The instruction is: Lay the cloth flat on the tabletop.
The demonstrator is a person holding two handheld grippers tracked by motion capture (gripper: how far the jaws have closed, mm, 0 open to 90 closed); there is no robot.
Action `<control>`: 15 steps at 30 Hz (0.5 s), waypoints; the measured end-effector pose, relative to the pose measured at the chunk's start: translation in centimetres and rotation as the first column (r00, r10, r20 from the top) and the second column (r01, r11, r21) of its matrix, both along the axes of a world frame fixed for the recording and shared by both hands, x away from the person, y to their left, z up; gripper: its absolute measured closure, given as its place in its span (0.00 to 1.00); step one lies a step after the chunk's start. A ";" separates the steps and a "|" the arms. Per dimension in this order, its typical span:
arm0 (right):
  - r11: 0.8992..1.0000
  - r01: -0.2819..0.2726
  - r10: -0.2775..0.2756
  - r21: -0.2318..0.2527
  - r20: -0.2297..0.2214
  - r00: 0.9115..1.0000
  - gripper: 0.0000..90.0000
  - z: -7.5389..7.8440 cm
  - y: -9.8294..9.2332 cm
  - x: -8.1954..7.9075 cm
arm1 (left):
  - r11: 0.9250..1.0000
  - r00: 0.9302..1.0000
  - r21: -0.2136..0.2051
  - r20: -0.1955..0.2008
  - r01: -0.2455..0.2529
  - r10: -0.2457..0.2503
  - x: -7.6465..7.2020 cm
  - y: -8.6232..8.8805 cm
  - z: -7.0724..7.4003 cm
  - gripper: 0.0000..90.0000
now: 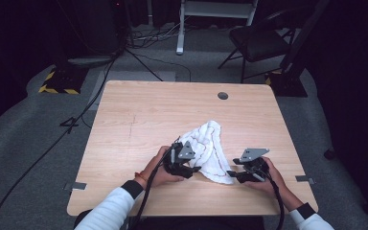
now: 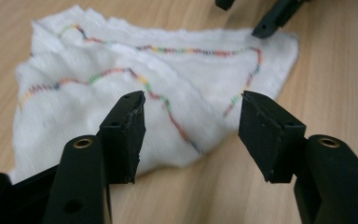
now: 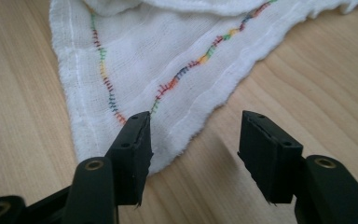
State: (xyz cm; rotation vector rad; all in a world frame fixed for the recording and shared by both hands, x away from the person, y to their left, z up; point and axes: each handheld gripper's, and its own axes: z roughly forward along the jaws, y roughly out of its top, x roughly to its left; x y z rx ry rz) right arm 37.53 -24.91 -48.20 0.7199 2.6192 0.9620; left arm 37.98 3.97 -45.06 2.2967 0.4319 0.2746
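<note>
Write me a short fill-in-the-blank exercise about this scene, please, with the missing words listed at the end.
1. The white cloth with coloured stitching lies on a table made of ____.
2. The jaws of the left tongs stand ____, with nothing between them.
3. The right tongs point at a ____ of the cloth.
4. Beyond the table stands a black ____.

Missing words: wood; open; corner; chair
</note>
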 end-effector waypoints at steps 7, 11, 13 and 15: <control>0.997 0.076 -0.077 0.025 0.048 0.996 0.50 0.4 -1.5 1.3 | 0.995 0.998 0.100 0.053 -0.030 0.025 2.8 -4.8 0.2 0.39; 0.994 0.099 -0.101 0.042 0.063 0.993 0.50 0.6 -1.9 2.0 | 0.984 0.999 0.173 0.034 -0.045 0.039 4.3 -6.4 -0.6 0.40; 0.993 0.110 -0.114 0.047 0.086 0.990 0.50 0.8 -2.0 2.5 | 0.976 0.999 0.215 0.045 -0.038 0.029 4.6 -6.6 -1.0 0.45; 0.991 0.122 -0.126 0.052 0.087 0.988 0.50 0.9 -1.9 3.1 | 0.970 1.000 0.241 0.024 -0.019 0.013 4.9 -6.5 -1.5 0.54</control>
